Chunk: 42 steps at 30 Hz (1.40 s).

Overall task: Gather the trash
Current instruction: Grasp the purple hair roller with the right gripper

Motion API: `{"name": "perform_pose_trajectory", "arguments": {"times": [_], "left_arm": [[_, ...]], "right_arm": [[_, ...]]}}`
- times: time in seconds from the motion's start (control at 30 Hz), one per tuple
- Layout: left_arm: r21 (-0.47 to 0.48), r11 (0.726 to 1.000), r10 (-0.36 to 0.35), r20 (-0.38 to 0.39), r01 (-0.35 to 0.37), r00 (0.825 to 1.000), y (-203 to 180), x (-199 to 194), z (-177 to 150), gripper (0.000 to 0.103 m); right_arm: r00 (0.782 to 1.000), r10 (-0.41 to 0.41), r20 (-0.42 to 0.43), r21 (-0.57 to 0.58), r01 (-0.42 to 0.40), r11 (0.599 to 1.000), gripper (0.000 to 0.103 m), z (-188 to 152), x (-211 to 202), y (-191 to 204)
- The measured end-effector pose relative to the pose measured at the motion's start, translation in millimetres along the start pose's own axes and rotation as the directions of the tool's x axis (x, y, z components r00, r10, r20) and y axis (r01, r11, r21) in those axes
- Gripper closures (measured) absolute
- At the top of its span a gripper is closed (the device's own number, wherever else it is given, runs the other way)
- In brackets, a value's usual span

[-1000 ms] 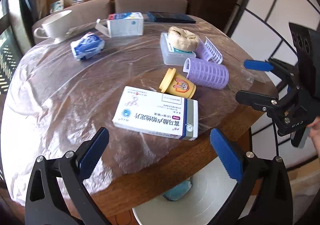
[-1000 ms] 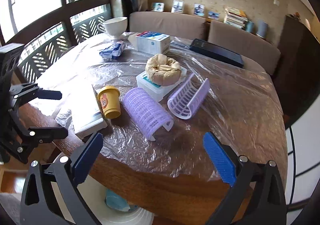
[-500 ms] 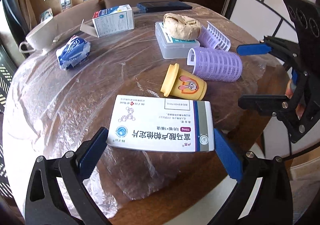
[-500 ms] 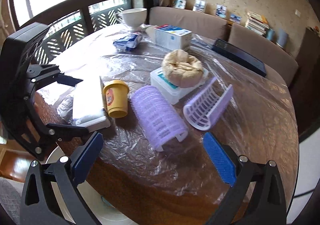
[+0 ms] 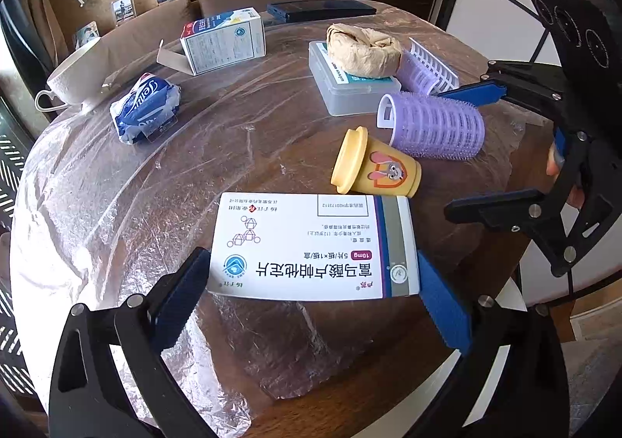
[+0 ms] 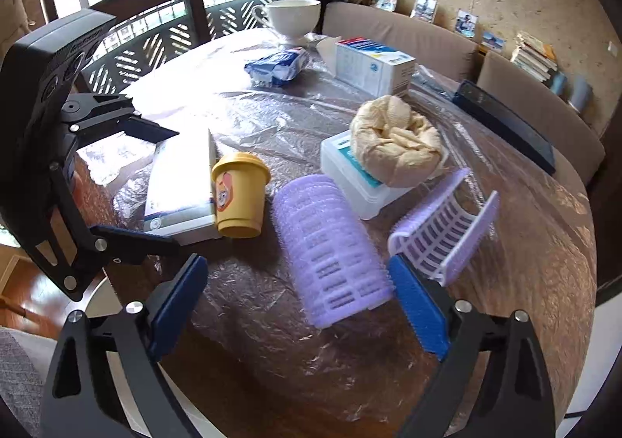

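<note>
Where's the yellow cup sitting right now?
In the left wrist view the yellow cup lies tipped on its side right of centre, between the white medicine box and the purple hair roller.

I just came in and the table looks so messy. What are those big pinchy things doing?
Someone is tidying up trash with two hand-held grippers. The left gripper has its jaws open on either side of the white medicine box, ready to pinch it. The right gripper is open around the purple hair roller. Nothing has been lifted yet.
</note>
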<state>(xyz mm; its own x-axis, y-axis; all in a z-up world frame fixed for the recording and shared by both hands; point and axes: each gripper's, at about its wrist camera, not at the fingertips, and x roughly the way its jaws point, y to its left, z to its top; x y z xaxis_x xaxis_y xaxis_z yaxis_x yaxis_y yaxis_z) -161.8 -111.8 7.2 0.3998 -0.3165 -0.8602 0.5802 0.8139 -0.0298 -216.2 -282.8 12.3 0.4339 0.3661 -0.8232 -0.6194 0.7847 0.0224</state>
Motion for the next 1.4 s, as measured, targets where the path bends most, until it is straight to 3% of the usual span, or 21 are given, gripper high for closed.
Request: {"name": "perform_pose_trajectory", "arguments": {"times": [0.13, 0.3, 0.63, 0.83, 0.97, 1.0, 1.23, 1.4], "left_arm": [[0.02, 1.0, 0.004, 0.002, -0.004, 1.0, -0.8, 0.5, 2.2, 0.001], [-0.013, 0.999, -0.047, 0.002, 0.047, 0.999, 8.2, -1.3, 5.7, 0.001], [0.037, 0.999, -0.004, -0.008, 0.005, 1.0, 6.4, 3.9, 5.0, 0.001], [0.024, 1.0, 0.003, 0.01, -0.003, 1.0, 5.5, 2.3, 3.4, 0.004], [0.021, 1.0, 0.005, 0.011, -0.005, 1.0, 4.8, 0.6, 2.4, 0.006], [0.022, 1.0, 0.005, 0.011, -0.005, 1.0, 4.4, 0.2, 2.0, 0.006], [0.011, 0.999, 0.036, 0.043, -0.036, 0.998, 1.0, -10.2, -0.5, 0.006], [-0.058, 0.998, 0.035, 0.066, -0.031, 0.997, 6.5, -19.4, -1.8, 0.006]], "right_arm": [[1.0, 0.007, -0.016, -0.013, -0.008, 1.0, 0.012, 0.5, 3.6, 0.9], [0.999, 0.043, -0.023, -0.015, -0.043, 0.999, 0.012, 0.7, 5.2, 2.6], [0.998, 0.06, -0.026, -0.006, -0.06, 0.998, 0.017, 3.1, 8.2, 4.0], [0.999, 0.041, -0.014, 0.044, -0.04, 0.998, 0.032, 6.2, 7.5, -3.1], [0.999, 0.034, -0.006, 0.053, -0.033, 0.998, 0.049, 6.6, 6.5, -3.6], [0.999, 0.032, -0.005, 0.056, -0.032, 0.998, 0.058, 6.9, 6.5, -3.6], [0.999, 0.033, 0.018, 0.151, -0.036, 0.988, 0.061, 0.4, 1.6, -9.8], [0.998, 0.045, 0.042, 0.229, -0.053, 0.972, 0.061, -7.4, -8.0, -14.0]]}}
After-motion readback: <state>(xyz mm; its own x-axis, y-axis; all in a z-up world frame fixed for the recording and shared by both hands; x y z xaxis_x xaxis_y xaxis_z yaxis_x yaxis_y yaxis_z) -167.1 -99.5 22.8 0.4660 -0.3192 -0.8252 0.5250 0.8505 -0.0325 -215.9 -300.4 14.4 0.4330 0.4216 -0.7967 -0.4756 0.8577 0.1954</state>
